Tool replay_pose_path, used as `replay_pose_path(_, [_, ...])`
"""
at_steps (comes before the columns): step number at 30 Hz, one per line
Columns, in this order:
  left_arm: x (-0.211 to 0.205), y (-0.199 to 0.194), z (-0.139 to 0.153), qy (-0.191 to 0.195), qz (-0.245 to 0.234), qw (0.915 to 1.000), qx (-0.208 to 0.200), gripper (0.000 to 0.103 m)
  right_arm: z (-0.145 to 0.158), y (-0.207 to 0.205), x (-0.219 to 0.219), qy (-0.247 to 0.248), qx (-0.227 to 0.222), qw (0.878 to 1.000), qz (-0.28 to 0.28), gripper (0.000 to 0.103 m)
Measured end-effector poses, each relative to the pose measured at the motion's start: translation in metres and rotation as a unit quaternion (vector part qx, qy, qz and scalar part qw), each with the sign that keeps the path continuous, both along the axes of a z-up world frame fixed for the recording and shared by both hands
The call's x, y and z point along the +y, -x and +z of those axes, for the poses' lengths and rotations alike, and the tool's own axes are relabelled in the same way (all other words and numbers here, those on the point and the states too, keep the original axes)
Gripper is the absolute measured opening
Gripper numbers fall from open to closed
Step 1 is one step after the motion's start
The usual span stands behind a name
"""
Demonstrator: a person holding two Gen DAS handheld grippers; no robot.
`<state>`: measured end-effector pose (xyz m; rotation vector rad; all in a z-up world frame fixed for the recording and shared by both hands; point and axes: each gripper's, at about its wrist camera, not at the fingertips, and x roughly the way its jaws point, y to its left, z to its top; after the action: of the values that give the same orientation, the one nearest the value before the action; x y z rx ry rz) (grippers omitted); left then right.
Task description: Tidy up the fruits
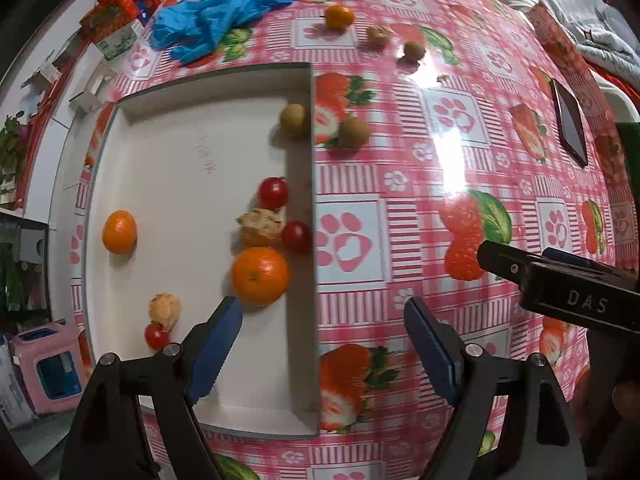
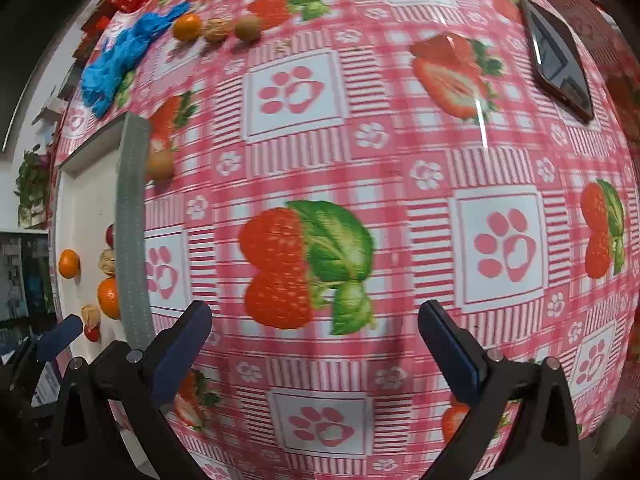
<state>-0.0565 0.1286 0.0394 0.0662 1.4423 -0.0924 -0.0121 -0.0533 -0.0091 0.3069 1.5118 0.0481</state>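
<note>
Both tools, left tool and right tool, point down, jaws apart.

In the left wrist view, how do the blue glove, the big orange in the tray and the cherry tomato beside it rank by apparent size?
1. blue glove, though farthest away.
2. big orange.
3. cherry tomato, clearly smallest.

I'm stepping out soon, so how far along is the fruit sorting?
Mostly done: two oranges, tomatoes and walnuts lie in the white tray. Nothing is in hand; both the left gripper and the right gripper are open. An orange and some small brown pieces remain on the tablecloth.
</note>
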Motion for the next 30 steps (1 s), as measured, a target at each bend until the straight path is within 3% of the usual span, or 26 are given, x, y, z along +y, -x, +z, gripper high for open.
replay_pose_path(12, [-0.035,-0.014,0.007,0.001,-0.033,0.9995,0.001,0.084,-0.006,0.008,-0.035,0.005,0.008,1.0,-0.026,0.103])
replay_pose_path(17, [-0.053,-0.027,0.019,0.009,-0.054,0.9983,-0.022,0.084,-0.008,0.013,-0.059,0.025,0.009,0.999,-0.042,0.103])
replay_pose_path(20, [-0.068,-0.038,0.023,-0.01,-0.078,0.9956,-0.051,0.084,-0.011,0.017,-0.074,0.039,0.013,0.998,-0.046,0.103])
replay_pose_path(30, [-0.095,-0.087,-0.017,-0.051,-0.093,0.9915,-0.074,0.084,-0.016,0.041,-0.098,0.076,0.009,0.997,-0.01,0.103])
